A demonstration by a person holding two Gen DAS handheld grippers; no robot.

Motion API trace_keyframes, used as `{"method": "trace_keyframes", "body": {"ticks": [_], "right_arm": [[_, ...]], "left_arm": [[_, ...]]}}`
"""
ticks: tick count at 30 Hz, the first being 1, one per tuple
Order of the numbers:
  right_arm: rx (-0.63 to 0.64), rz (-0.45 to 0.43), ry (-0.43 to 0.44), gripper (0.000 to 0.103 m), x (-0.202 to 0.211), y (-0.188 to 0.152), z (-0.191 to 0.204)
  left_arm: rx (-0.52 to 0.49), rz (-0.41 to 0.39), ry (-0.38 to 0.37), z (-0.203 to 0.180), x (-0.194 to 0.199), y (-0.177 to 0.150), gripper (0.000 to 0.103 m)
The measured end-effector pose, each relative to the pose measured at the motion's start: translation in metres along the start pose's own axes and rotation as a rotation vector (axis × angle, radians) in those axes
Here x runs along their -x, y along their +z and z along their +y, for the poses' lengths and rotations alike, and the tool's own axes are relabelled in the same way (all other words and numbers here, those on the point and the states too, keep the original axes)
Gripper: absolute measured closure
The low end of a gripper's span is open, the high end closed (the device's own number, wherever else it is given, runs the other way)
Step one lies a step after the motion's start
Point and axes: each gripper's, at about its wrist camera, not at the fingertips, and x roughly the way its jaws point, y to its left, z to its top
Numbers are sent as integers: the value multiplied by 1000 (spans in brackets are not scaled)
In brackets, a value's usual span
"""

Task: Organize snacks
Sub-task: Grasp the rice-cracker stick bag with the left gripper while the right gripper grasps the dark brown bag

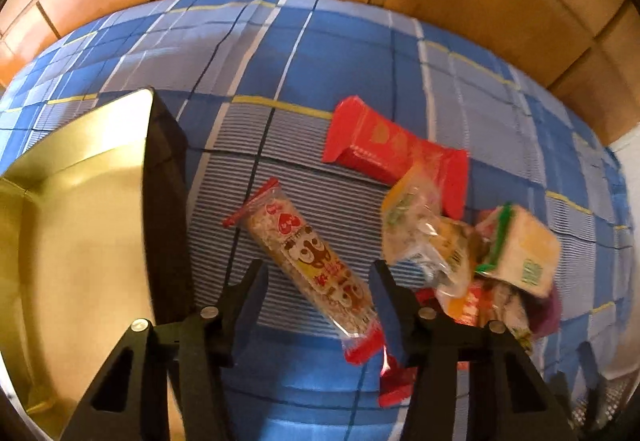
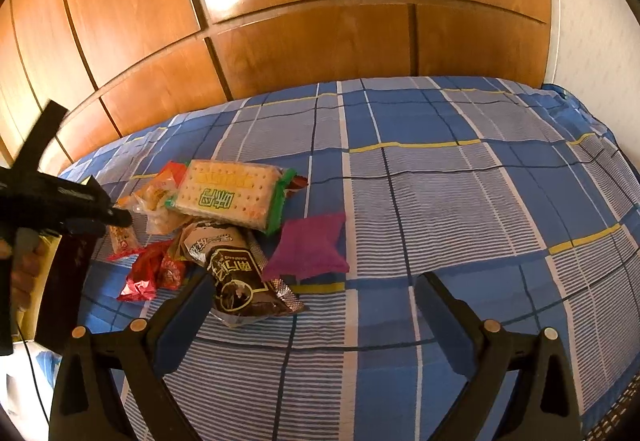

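Observation:
A pile of snack packets lies on the blue plaid bed cover (image 1: 320, 53). In the left wrist view a long rice-bar packet (image 1: 308, 257) lies between my left gripper's (image 1: 318, 269) open fingers, with a red packet (image 1: 384, 145) beyond it and a cracker pack (image 1: 524, 249) to the right. A gold tin box (image 1: 72, 225) stands at the left. In the right wrist view my right gripper (image 2: 316, 285) is open and empty over the cover, beside a dark chocolate packet (image 2: 240, 277), a purple packet (image 2: 310, 247) and the cracker pack (image 2: 232, 193).
Wooden wardrobe panels (image 2: 280, 1) rise behind the bed. The left gripper and the hand that holds it (image 2: 60, 201) show at the left edge of the right wrist view. Small red packets (image 2: 152, 273) lie by the pile.

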Motion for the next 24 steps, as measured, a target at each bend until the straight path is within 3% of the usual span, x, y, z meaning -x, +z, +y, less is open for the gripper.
{"method": "trace_keyframes", "body": {"ticks": [4,5,7,10,15,21,24], "right_arm": [[-6,-2,7,6,2,2,-6],[-6,2,17,14,2,3,-7],[6,6,39,30,3,6,-9],[45,32,85,59,1,9,-8],[145,124,207,60,-9,9,8],[306,150,243,60,-13,9,44],[382,173,230,60,-23,10,59]], "left_arm": [[-3,-2,50,-6,-20,4,52],[-10,-12,65,-7,-22,4,55],[-62,-61,81,-15,-19,-1,75],[-87,-84,34,-16,-13,-14,75],[-103,-134,-33,-11,6,-49,75],[-150,-212,-96,-8,42,-87,75],[-172,-240,-135,-11,53,-85,75]]}}
